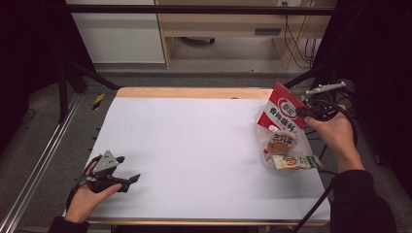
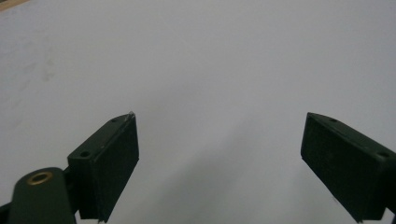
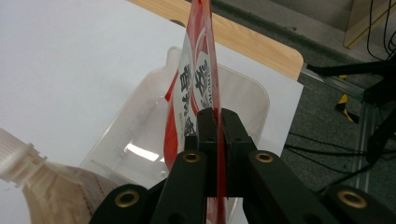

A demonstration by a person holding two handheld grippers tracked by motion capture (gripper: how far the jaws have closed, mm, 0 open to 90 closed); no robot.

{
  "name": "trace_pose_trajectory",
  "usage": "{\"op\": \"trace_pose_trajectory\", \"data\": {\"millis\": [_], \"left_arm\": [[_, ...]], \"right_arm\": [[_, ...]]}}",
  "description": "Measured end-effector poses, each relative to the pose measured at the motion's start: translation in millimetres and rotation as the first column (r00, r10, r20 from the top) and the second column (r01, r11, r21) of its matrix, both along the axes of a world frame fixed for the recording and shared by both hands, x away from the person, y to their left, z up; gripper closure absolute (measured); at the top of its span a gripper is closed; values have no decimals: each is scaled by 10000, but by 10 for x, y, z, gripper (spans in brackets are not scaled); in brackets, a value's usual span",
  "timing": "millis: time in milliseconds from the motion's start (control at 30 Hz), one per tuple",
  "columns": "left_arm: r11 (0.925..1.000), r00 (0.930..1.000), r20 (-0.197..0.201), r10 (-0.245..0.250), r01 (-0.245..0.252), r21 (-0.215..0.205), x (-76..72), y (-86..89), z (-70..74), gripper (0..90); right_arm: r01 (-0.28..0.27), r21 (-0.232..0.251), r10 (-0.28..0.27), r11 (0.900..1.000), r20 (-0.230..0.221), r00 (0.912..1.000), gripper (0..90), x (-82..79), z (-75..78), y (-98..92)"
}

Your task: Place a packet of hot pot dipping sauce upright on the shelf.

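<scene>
High view first: the right gripper (image 1: 307, 112) is at the far right side of the white table (image 1: 194, 145), held in the person's right hand (image 1: 335, 133). Its two black jaws are squeezed tight on a red and white packet (image 1: 283, 110). The packet is pinched by its edge and hangs over a clear plastic tub (image 1: 272, 141) near the table's right edge. Its lower end sits down in the tub. A pouch with a white screw cap (image 1: 281, 141) lies in the tub too. Just beside the tub, closer to the person, lies a small green and white packet (image 1: 295, 162).

From the right gripper view, the jaws are pressed together with only the thin red and white packet (image 3: 196, 84) between them. The packet stands up on its edge. The clear plastic tub (image 3: 140, 135) is under it, and the pouch with a white screw cap (image 3: 42, 186) is at the lower left.

Over at the near left corner of the table, the left gripper (image 1: 127, 169) is far from the tub. Its jaws are wide apart. From the left gripper view, the left gripper (image 2: 219, 163) holds nothing, with bare white table (image 2: 210, 60) between its jaws.
</scene>
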State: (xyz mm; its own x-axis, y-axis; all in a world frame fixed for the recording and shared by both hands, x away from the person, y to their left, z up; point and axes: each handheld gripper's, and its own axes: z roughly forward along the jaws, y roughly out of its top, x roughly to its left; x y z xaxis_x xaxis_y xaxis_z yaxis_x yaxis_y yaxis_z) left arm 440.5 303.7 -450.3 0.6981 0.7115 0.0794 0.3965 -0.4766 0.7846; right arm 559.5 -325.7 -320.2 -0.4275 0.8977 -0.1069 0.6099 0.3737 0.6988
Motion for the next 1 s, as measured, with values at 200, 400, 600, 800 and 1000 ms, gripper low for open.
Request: {"op": "trace_pose_trajectory", "data": {"millis": [200,400,600,800,1000], "left_arm": [[9998,10000,-33,25,-25,-188,11,-19,7,112],[9999,10000,-24,17,-17,-153,7,-13,3,112],[9999,10000,-26,-33,32,-129,1,-39,1,112],[9999,10000,-13,-11,11,-120,2,-28,0,112],[10000,10000,-11,8,-8,-37,-3,-24,-2,112]], "right_arm": [[228,-105,-230,9997,-174,9996,842,-5,-18,-50],[382,-235,-381,9990,46,9993,628,-16,-8,-31],[720,-180,-709,9972,553,9959,398,-54,53,-51],[808,102,-815,9967,1448,9861,236,-167,220,-41],[694,217,-725,9974,2240,9719,162,-376,415,113]]}}
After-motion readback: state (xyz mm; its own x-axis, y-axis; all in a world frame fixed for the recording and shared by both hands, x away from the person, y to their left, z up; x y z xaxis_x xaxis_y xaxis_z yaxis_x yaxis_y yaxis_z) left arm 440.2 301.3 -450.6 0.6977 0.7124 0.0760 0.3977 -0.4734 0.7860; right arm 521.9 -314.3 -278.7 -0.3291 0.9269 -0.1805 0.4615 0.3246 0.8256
